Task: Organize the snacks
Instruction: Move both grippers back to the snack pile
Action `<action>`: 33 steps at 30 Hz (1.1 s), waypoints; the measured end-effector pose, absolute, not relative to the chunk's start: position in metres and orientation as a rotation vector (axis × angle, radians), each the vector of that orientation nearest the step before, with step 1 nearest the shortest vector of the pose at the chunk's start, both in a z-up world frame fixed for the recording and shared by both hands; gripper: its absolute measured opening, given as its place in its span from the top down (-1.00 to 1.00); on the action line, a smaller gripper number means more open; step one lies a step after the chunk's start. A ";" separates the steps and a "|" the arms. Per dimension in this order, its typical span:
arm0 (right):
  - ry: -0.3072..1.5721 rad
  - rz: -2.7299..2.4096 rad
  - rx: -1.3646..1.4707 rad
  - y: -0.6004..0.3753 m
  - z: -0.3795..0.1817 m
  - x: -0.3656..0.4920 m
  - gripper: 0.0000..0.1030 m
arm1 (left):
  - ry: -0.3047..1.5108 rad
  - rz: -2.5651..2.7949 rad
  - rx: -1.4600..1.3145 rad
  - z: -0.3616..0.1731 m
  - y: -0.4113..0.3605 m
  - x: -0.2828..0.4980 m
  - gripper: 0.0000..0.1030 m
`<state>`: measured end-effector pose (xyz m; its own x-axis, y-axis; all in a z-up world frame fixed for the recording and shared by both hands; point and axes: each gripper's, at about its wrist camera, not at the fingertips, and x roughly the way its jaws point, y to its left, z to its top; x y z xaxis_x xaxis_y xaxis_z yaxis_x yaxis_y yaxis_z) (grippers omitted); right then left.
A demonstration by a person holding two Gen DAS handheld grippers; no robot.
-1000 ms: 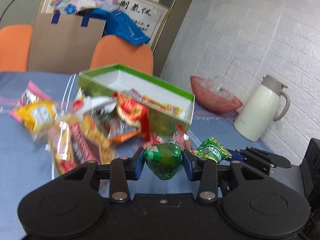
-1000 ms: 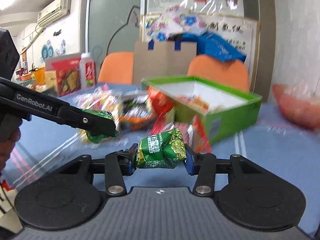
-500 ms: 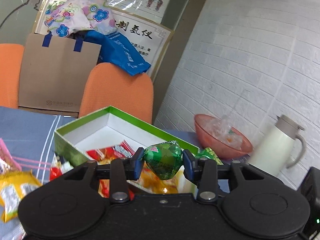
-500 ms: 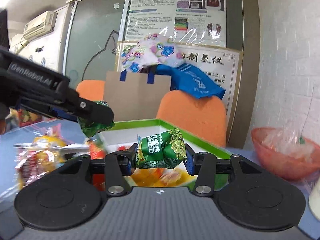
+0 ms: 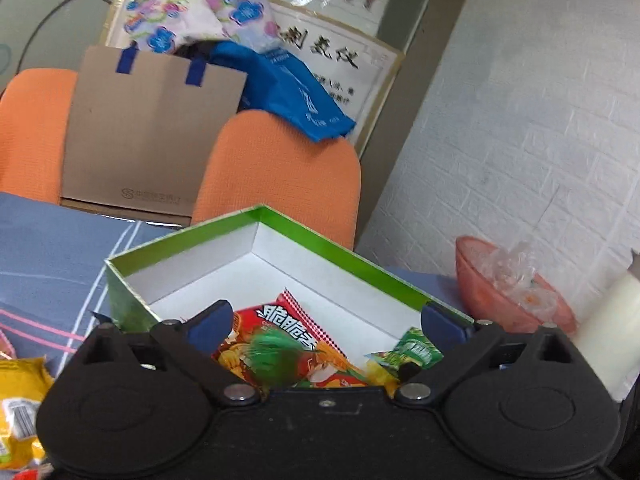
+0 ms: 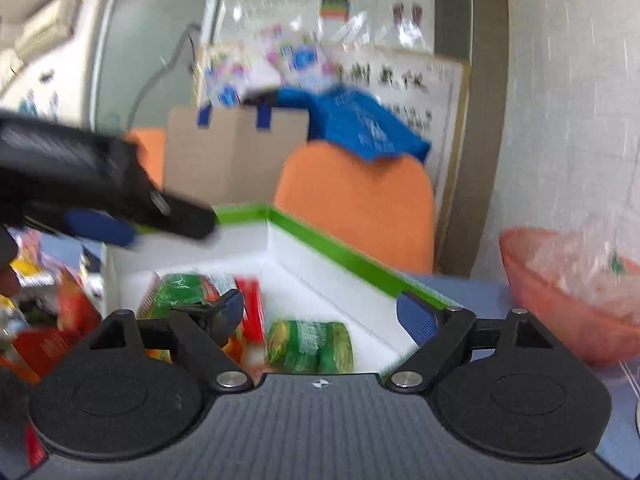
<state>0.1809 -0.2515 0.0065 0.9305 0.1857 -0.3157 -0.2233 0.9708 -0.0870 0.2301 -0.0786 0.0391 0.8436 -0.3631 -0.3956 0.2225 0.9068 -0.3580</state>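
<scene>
A green box (image 5: 304, 227) with a white inside stands on the table, also in the right wrist view (image 6: 340, 246). My left gripper (image 5: 326, 320) is open above the box; a green wrapped snack (image 5: 274, 354), blurred, lies below it on a red packet (image 5: 280, 320). My right gripper (image 6: 320, 310) is open above the box; a green grape-print pack (image 6: 310, 346) lies below it on the box floor. The left gripper also shows in the right wrist view (image 6: 100, 196), over the box's left side. Another green snack (image 6: 180, 294) lies there.
Loose snack packets lie on the blue tablecloth at left (image 5: 20, 396). A pink bowl (image 5: 508, 292) and a white jug (image 5: 612, 328) stand at right near the brick wall. Orange chairs (image 5: 280, 176) and a brown paper bag (image 5: 148, 140) stand behind the table.
Both grippers moved over the box and opened. The green wrapped snack left the left gripper and the green grape-print pack left the right gripper; both are now in the box.
</scene>
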 end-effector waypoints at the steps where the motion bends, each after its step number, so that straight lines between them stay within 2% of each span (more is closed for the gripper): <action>1: 0.295 0.212 -0.117 -0.253 0.009 0.173 -1.00 | 0.476 -0.323 -0.324 0.043 -0.074 0.226 -1.00; 7: 0.235 0.270 -0.036 -0.257 0.035 0.117 -1.00 | 0.461 -0.313 -0.351 0.075 -0.049 0.179 -1.00; 12: 0.240 0.348 -0.028 -0.248 0.028 0.073 -1.00 | 0.471 -0.324 -0.322 0.069 -0.038 0.130 -1.00; 20: 0.434 0.448 -0.080 -0.232 -0.005 0.075 -1.00 | 0.553 -0.402 -0.342 0.034 -0.019 0.073 -1.00; 28: 0.629 0.536 0.060 -0.231 -0.014 0.101 -1.00 | 0.577 -0.421 -0.357 0.021 -0.006 0.058 -1.00; 33: 0.594 0.620 -0.014 -0.216 -0.013 0.056 -1.00 | 0.623 -0.493 -0.349 0.007 -0.019 0.070 -1.00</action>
